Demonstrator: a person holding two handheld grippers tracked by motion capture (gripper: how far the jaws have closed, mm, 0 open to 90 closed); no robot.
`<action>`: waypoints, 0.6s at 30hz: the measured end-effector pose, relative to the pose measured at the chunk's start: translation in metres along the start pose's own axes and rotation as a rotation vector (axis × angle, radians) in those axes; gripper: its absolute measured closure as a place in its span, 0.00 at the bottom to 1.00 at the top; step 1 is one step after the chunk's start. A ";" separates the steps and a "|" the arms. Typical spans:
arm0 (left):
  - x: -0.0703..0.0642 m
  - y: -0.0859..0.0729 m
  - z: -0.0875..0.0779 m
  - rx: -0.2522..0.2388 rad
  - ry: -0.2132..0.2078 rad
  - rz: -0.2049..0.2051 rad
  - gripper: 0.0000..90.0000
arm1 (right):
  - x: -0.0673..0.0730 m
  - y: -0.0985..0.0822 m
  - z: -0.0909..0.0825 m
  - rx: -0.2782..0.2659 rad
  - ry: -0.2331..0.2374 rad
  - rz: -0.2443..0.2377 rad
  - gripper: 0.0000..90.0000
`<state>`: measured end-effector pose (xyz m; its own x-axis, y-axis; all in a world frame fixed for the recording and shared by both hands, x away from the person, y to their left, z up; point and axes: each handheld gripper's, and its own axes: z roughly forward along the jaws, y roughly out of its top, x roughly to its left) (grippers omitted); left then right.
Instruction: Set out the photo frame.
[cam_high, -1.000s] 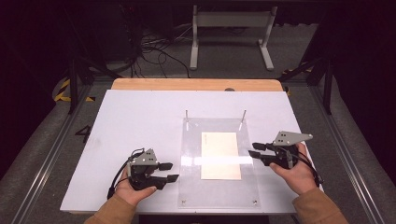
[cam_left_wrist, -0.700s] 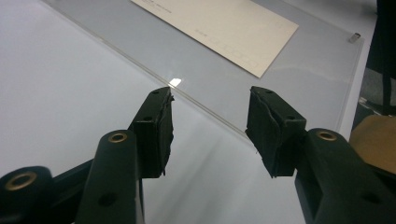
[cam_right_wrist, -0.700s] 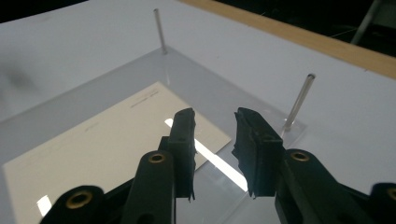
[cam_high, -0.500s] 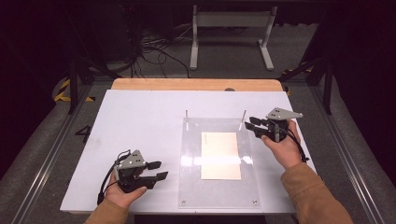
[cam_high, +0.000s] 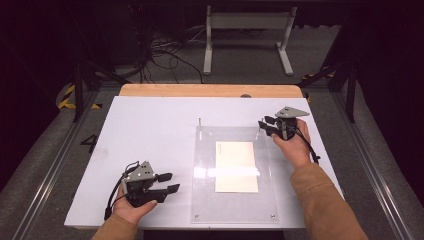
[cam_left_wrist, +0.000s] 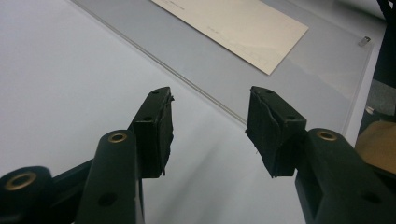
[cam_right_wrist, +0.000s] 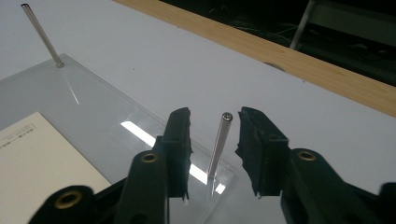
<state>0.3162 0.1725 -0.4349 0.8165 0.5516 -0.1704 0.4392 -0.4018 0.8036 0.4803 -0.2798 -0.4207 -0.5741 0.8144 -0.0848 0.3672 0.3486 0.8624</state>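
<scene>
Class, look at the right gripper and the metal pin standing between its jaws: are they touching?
Apart. In the right gripper view the metal pin stands between the right gripper jaws, which have just been closing, with white table visible either side.

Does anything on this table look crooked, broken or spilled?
Nothing stands out. The clear plate lies flat and square on the table, the card sits straight on it, and both pins look undamaged.

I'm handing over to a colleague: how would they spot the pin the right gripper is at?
Find the clear plate on the white table. Two thin metal pins rise from its far corners; yours is the right-hand pin, standing between the right gripper jaws, untouched.
</scene>
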 end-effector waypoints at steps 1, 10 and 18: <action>0.000 0.000 0.001 0.001 -0.005 0.002 0.56 | 0.000 0.001 0.003 0.008 -0.003 -0.005 0.77; 0.000 0.000 0.004 0.005 -0.016 0.001 0.57 | -0.008 0.000 0.016 0.055 0.019 0.072 0.95; -0.002 0.001 0.006 -0.004 -0.019 0.004 0.57 | -0.015 -0.008 0.020 0.005 0.046 0.135 0.95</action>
<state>0.3173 0.1664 -0.4371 0.8254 0.5358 -0.1781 0.4345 -0.4014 0.8063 0.5005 -0.2853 -0.4361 -0.5517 0.8322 0.0550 0.4468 0.2392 0.8621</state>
